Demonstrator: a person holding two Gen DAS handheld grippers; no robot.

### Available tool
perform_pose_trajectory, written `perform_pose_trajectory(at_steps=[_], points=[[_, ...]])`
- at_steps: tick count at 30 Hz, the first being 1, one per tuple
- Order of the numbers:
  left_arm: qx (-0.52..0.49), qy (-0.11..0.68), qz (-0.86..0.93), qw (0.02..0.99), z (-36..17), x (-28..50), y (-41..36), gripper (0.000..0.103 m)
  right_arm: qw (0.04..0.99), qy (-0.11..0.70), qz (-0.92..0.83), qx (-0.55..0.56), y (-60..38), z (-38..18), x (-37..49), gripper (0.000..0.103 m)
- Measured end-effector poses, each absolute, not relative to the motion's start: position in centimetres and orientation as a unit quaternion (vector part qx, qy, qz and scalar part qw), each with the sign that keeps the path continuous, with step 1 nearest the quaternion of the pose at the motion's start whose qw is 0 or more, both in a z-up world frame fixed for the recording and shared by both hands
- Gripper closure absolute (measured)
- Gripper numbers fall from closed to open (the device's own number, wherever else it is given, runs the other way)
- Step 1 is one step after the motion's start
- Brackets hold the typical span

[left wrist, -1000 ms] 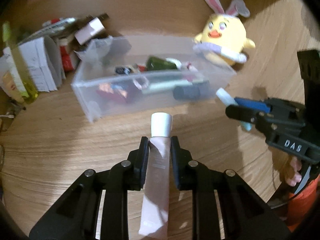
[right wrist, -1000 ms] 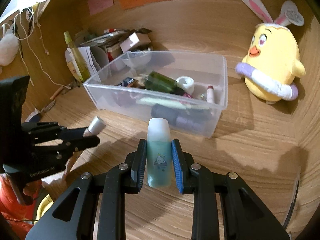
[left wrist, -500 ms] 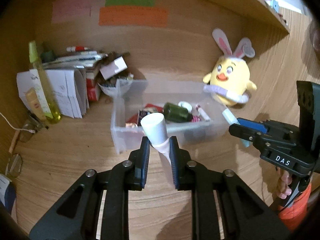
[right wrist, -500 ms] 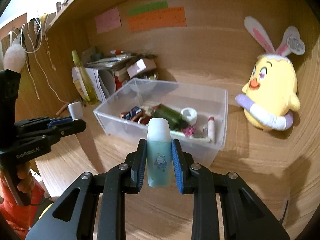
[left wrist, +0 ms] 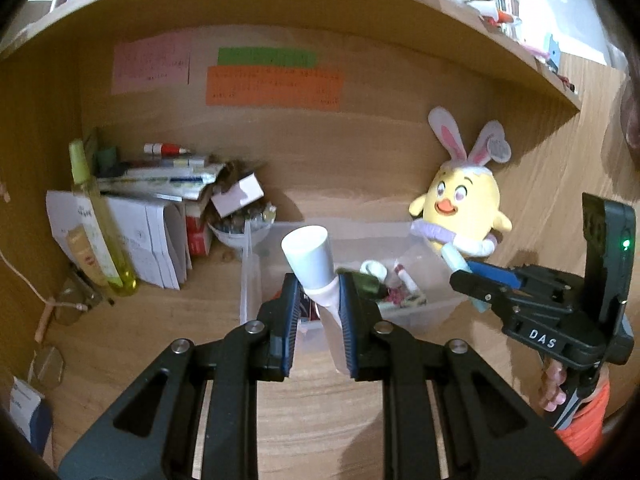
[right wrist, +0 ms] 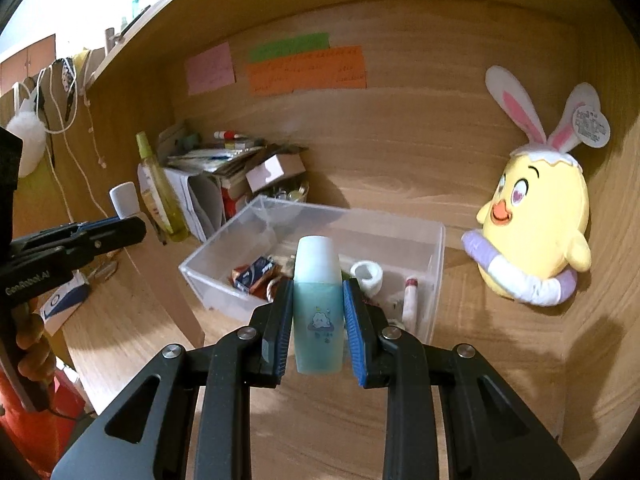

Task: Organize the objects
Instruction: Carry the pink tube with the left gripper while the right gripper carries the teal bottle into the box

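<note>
My left gripper (left wrist: 318, 300) is shut on a pale pink tube with a white cap (left wrist: 310, 262), held in the air in front of the clear plastic bin (left wrist: 250, 280). My right gripper (right wrist: 318, 304) is shut on a small teal bottle with a white cap (right wrist: 318, 304), also raised before the bin (right wrist: 436, 276). The bin holds several small items: a dark green bottle, a white tape roll (right wrist: 367, 274), a lipstick (right wrist: 410, 300). The right gripper shows at the right of the left wrist view (left wrist: 476, 276); the left gripper shows at the left of the right wrist view (right wrist: 120, 228).
A yellow chick plush with bunny ears (right wrist: 536, 224) sits right of the bin. A yellow-green bottle (left wrist: 98, 224), stacked papers and boxes (left wrist: 160, 216) stand at back left. Coloured notes (left wrist: 272, 84) hang on the back wall. A shelf runs overhead.
Both grippers have risen and tilted up with their loads; the bin now sits lower and farther in both views. The pink tube has tipped more upright in the left gripper.
</note>
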State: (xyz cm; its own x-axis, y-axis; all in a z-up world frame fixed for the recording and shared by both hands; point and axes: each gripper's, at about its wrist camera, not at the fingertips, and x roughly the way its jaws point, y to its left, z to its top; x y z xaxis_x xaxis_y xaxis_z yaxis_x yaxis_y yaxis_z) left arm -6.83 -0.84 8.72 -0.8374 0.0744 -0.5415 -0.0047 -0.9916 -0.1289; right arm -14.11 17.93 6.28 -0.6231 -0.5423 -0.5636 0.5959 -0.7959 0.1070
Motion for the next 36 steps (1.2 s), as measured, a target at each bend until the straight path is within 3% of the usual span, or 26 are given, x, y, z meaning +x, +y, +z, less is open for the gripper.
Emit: perform_pose_trajectory(at_steps=[13, 36], points=[[-0.261, -0.057, 0.964, -0.012, 10.8, -11.0, -1.5, 0.084, 0.306, 0.055, -0.905, 0.29, 16.8, 6.9, -17.0, 0.08], [-0.343, -0.065, 0.937, 0.001, 4.8, -18.9, 0.0, 0.084, 0.285, 0.079, -0.885, 0.359, 14.8, 1.4, -21.6, 0.08]])
